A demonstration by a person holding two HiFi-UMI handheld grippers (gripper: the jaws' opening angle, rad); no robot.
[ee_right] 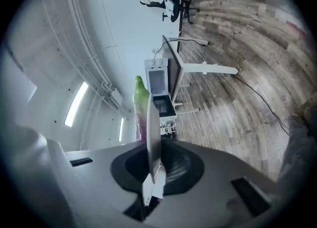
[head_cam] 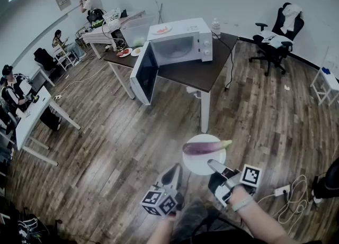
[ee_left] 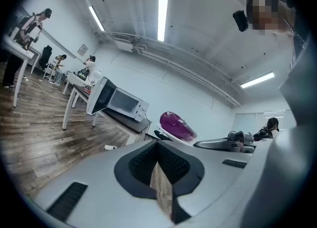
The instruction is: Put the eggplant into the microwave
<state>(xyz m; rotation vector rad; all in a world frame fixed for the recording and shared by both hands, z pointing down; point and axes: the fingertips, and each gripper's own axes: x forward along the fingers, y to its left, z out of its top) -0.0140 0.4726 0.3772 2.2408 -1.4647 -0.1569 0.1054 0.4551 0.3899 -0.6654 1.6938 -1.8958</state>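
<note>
r claw (head_cam: 211, 163) pinching thin rim of round white plate (head_cam: 197, 168) w/ glossy purple oblong eggplant (head_cam: 201, 148) on top; l claw (head_cam: 174, 171) pressed together, empty. boxy white microwave (head_cam: 183, 44) w/ open door.

You work in a bright, evenly lit room: ceiling light strips (ee_left: 162, 18) burn out to plain white in both gripper views, put a glint on the eggplant (ee_left: 177, 125) and leave only soft, faint shadows and a pale sheen on the wooden floor (head_cam: 106, 153). All your views bow straight lines hard toward the edges, and both gripper views fade into a round black border. The plate (ee_right: 153, 133) rim close to your right lens looks soft.
</note>
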